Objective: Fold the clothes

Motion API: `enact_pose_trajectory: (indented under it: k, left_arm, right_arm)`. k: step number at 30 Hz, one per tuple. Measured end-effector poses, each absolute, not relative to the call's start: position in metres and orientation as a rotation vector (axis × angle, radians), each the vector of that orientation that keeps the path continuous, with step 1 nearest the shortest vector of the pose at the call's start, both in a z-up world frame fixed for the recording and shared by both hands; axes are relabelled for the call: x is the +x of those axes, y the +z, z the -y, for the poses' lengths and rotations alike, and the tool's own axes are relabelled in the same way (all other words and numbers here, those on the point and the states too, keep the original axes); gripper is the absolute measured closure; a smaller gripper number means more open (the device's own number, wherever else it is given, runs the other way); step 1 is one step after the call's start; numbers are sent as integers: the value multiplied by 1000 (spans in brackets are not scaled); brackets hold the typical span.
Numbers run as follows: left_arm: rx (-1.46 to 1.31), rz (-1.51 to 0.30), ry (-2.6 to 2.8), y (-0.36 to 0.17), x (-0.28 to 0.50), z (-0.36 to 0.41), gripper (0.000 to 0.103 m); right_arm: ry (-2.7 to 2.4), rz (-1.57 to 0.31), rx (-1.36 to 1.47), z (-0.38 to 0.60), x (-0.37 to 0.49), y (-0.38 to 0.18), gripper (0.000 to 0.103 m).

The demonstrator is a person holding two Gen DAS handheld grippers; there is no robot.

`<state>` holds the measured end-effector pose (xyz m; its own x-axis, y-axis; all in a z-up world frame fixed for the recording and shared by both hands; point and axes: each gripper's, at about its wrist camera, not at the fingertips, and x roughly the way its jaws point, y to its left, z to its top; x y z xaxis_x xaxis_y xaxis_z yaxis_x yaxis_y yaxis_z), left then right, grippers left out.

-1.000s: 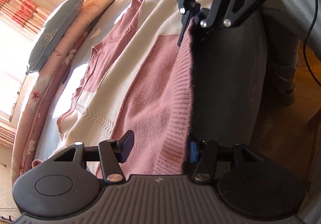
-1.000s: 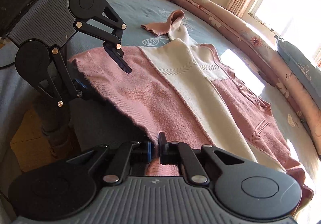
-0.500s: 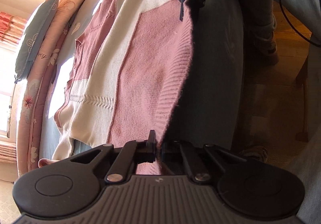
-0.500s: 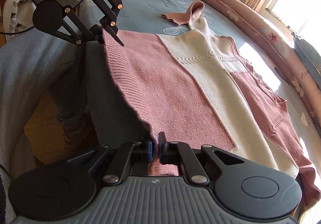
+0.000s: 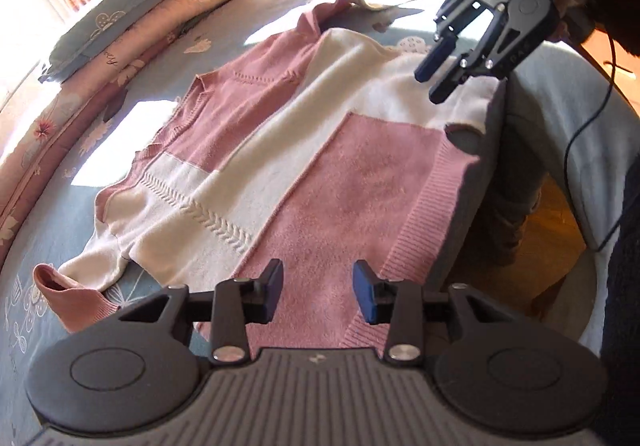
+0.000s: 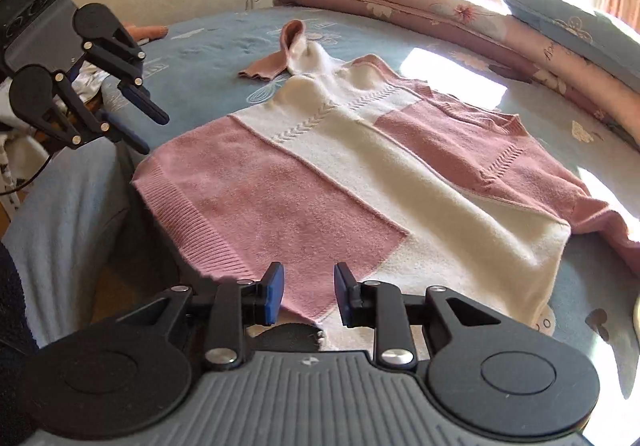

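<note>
A pink and cream knitted sweater (image 5: 320, 150) (image 6: 360, 174) lies spread flat on the blue bed, its ribbed hem along the near bed edge. My left gripper (image 5: 318, 292) hovers above one hem corner, its jaws opening with nothing pressed between them. It also shows at the left of the right wrist view as the left gripper (image 6: 150, 128). My right gripper (image 6: 309, 296) hangs over the other hem corner, jaws opening and free of the cloth. In the left wrist view the right gripper (image 5: 434, 80) appears lifted above the cream corner. One sleeve (image 6: 276, 58) lies folded back beyond the shoulder.
A rolled floral quilt (image 6: 460, 26) and a grey-blue pillow (image 5: 120, 22) line the far side of the bed (image 6: 224, 34). The person's legs (image 5: 516, 206) and wooden floor (image 5: 556, 230) are beside the near bed edge. A cable (image 5: 588, 126) trails at the right.
Both grippers have let go of the sweater's hem and risen off it. The hem, held up off the bed edge before, now lies flat on the bed.
</note>
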<state>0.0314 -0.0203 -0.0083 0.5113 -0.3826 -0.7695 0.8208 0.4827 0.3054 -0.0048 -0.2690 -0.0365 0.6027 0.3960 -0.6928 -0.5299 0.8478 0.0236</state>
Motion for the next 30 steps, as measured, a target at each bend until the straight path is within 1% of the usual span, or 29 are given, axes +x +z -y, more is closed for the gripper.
enact_pose_trajectory:
  k: [3, 5, 9, 13, 14, 17, 19, 22, 25, 28, 30]
  left_arm:
    - [545, -706, -764, -10, 62, 34, 57]
    - [477, -744, -757, -26, 79, 48, 57]
    - [417, -823, -718, -61, 96, 69, 57]
    - [421, -880, -631, -85, 101, 66, 56]
    - [411, -874, -621, -86, 100, 59, 51]
    - [366, -899, -599, -87, 98, 40, 43]
    - [367, -905, -588, -82, 98, 36, 43]
    - [363, -863, -569, -71, 101, 43, 43]
    - [333, -844, -568, -64, 105, 52, 43]
    - [311, -868, -538, -71, 109, 56, 43]
    - [309, -934, -498, -84, 108, 52, 43]
  right_arm:
    - [391, -786, -20, 302, 15, -45, 70]
    - [354, -801, 77, 315, 23, -54, 70]
    - [307, -843, 104, 312, 35, -72, 69]
    - [236, -925, 79, 316, 29, -88, 69]
    - [233, -928, 69, 320, 21, -89, 69]
    - [207, -953, 40, 334, -3, -88, 68]
    - [194, -964, 40, 337, -7, -84, 68]
    - [180, -916, 30, 328, -1, -77, 62]
    - [147, -876, 48, 321, 15, -75, 61]
    - [77, -890, 110, 325, 30, -84, 61]
    - [59, -894, 123, 328, 28, -89, 60]
